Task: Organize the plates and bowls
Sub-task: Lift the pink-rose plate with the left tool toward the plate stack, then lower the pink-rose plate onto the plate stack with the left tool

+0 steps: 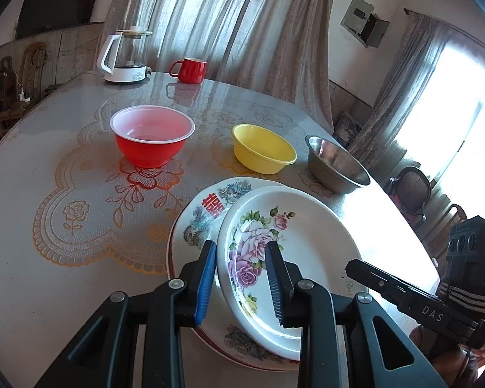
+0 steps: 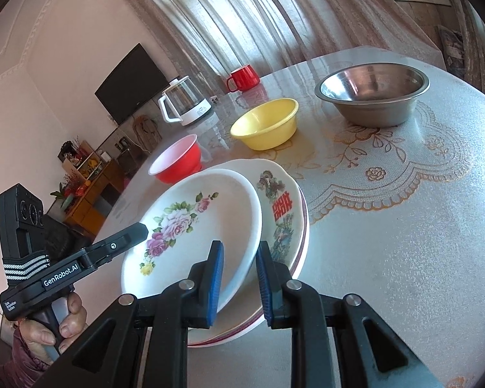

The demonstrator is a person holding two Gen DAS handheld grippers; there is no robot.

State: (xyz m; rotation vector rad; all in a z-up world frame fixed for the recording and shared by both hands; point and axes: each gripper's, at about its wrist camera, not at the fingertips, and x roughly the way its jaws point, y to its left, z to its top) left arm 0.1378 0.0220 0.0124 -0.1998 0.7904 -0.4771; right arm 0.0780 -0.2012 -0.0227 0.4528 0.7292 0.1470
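White rose-patterned plate (image 1: 287, 252) atop a white plate (image 1: 200, 213) bearing red characters. Beyond that stack: red bowl (image 1: 152, 135) with white inside, yellow bowl (image 1: 263, 148), silvery steel bowl (image 1: 338, 165), red mug (image 1: 190, 70).

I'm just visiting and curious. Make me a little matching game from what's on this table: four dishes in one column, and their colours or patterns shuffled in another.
Things:
1. Bowl beside the kettle
2. Middle bowl
3. Bowl nearest the window
4. Top plate

Looks:
A. bare metal
B. pink roses on white
C. red outside, pale inside
D. yellow

Pairs: 1-C, 2-D, 3-A, 4-B
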